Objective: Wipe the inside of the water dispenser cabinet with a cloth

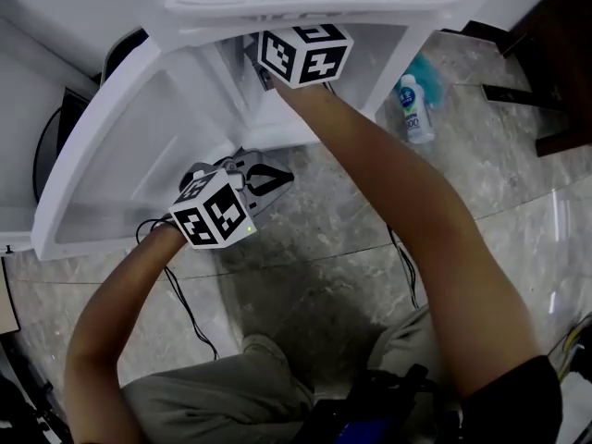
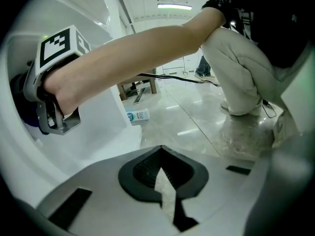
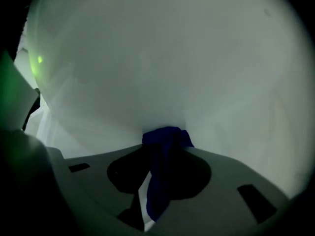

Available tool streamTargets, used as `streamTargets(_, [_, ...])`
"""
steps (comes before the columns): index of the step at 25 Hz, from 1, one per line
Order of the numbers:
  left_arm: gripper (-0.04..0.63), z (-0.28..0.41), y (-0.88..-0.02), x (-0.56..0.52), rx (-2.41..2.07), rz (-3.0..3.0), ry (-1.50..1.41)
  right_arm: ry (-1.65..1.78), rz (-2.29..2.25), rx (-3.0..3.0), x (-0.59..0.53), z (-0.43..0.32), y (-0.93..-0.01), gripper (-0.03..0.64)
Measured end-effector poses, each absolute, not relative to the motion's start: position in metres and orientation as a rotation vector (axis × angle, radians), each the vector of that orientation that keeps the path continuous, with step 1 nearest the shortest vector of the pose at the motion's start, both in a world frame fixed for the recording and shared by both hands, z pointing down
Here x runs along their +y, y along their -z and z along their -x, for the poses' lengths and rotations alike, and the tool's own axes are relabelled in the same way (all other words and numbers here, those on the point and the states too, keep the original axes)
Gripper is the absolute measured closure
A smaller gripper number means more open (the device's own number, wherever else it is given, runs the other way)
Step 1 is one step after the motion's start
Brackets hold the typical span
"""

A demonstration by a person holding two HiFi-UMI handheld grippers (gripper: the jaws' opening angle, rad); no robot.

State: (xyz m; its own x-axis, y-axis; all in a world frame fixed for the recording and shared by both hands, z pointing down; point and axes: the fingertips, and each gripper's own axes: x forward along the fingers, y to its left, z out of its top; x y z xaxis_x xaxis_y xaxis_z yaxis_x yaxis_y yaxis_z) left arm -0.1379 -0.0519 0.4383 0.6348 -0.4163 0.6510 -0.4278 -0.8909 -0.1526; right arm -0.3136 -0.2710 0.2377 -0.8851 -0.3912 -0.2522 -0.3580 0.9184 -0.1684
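Right gripper (image 3: 165, 140): clamped on blue cloth (image 3: 157, 183), apparently pressed to white cabinet (image 3: 162, 58) wall. Left gripper (image 2: 160, 155): jaws together, empty, outside the cabinet.

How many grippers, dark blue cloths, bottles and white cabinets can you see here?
grippers: 2, the left gripper and the right gripper
dark blue cloth: 1
bottle: 1
white cabinet: 1
total: 5
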Motion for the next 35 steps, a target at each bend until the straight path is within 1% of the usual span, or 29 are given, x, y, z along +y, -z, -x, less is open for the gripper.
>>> streamTargets(3, [0.589, 0.137, -0.434, -0.065, -0.767, -2.802, -1.029, 0.137, 0.521, 2.828, -0.267, 0.312, -0.238, 0.534])
streamTargets(8, [0.589, 0.132, -0.429, -0.077, -0.784, -2.805, -0.97, 0.229, 0.419, 2.834, -0.238, 0.3, -0.243, 0.534])
streamTargets(15, [0.589, 0.128, -0.438, -0.063, -0.725, -2.811, -1.027, 0.204, 0.487, 2.836, -0.268, 0.317, -0.238, 0.532])
streamTargets(20, [0.589, 0.134, -0.448, -0.065, -0.718, -2.8, -1.075, 0.231, 0.395, 2.875, -0.248, 0.309, -0.241, 0.532])
streamTargets(24, [0.589, 0.123, -0.444, -0.074, -0.695, -2.837, -1.102, 0.313, 0.401, 2.834, -0.234, 0.301, -0.241, 0.532])
streamTargets(30, [0.589, 0.105, -0.438, -0.084, -0.65, -2.896, -1.183, 0.21, 0.417, 2.902, -0.268, 0.32, -0.241, 0.531])
streamTargets(35, [0.589, 0.103, -0.436, -0.083, -0.655, -2.888, -1.177, 0.242, 0.373, 2.974, -0.253, 0.312, -0.249, 0.531])
